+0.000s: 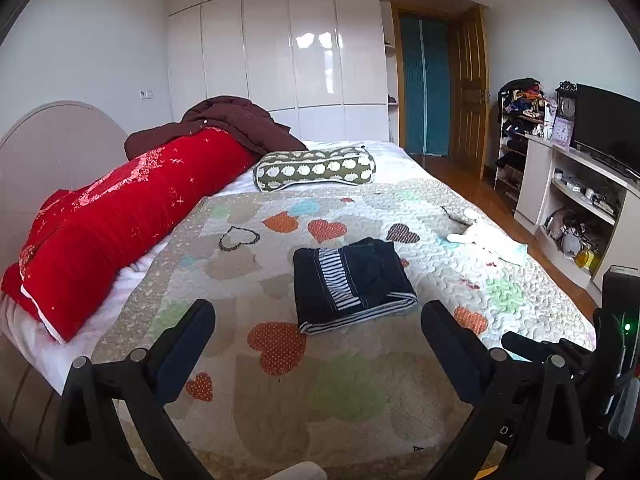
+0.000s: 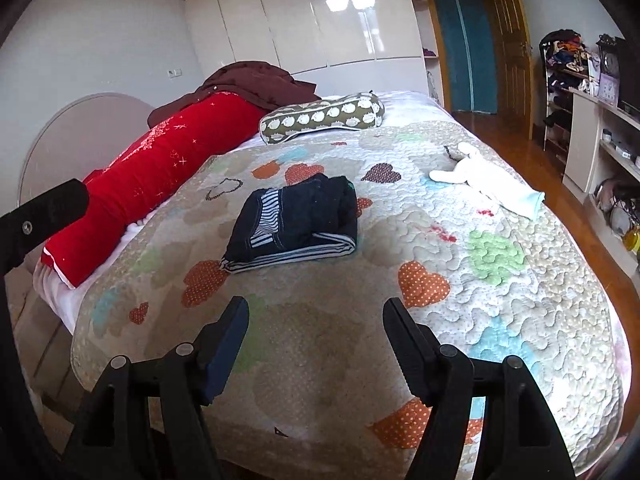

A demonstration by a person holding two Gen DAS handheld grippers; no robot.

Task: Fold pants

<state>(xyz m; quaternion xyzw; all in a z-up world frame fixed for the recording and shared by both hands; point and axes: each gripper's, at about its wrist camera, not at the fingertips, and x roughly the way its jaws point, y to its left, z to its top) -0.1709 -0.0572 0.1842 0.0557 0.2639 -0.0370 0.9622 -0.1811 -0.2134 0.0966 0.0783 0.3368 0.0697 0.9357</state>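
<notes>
One dark pants [image 1: 352, 280] bundle, folded compact, striped lining showing

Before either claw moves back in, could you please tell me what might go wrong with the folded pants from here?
1. The pants lie folded but loose on the quilt; a claw brushing the top layer could undo the fold.
2. Both the left claw and right claw hang open and empty above the quilt, so a low pass might snag the bedding and drag the stack.

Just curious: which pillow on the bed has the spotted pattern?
The short green pillow, with pale spots. The long red pillow beside it is plain red with sparkles.
</notes>
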